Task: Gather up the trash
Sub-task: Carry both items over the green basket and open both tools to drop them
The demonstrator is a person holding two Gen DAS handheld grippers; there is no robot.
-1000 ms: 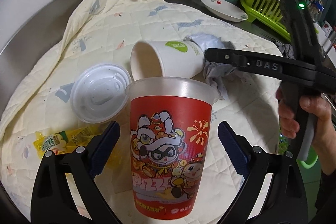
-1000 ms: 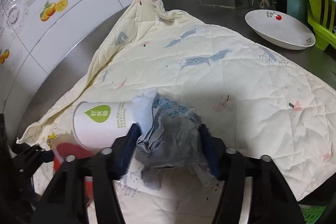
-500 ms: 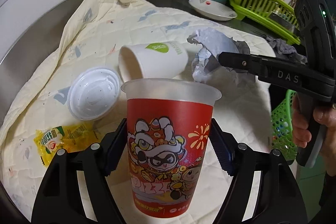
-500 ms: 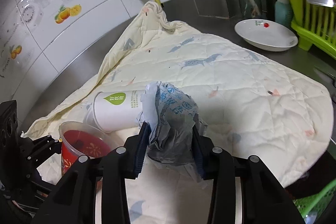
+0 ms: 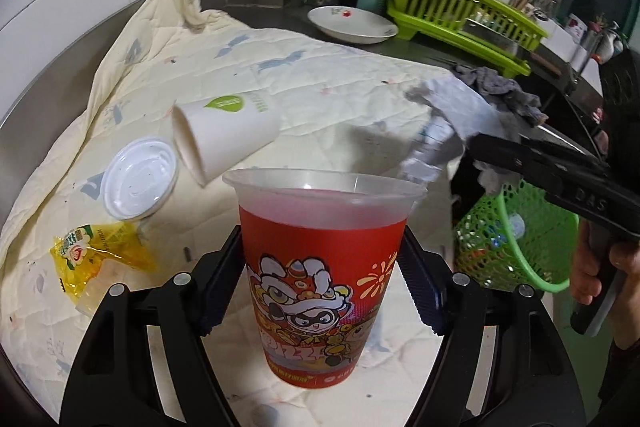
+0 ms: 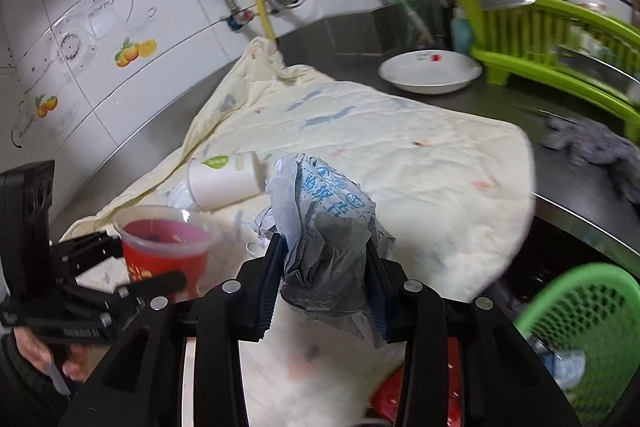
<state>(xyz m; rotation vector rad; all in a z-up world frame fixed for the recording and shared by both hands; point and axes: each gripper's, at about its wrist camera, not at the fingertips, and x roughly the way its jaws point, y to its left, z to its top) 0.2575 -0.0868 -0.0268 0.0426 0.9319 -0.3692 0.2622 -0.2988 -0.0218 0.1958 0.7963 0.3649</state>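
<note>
The job looks partly done. A quilted cream cloth (image 5: 328,83), soft and puckered with pale blue prints, covers most of the steel tabletop (image 6: 500,99). Off its right edge, lower down, sits a green mesh basket (image 6: 576,311) of perforated plastic that already holds a few scraps, so some trash seems to have gone in.

Two pieces are in hand. The left gripper (image 5: 322,259) is closed on a red printed cup (image 5: 324,287), a tapered plastic tumbler with a frosted translucent rim, held upright at the near edge of the cloth. The right gripper (image 6: 326,291) pinches a crumpled bag (image 6: 328,223), thin, creased grey-and-white film with blue lettering, lifted off the cloth and near the basket; I judge it goes in next.

Left on the cloth: a white paper cup (image 5: 228,135) lying on its side at centre-left, smooth and matte with a green leaf mark; just left of it a round white plastic lid (image 5: 138,183), ribbed and flat; nearer still, a glossy yellow wrapper (image 5: 92,251), flattened and wrinkled.
</note>
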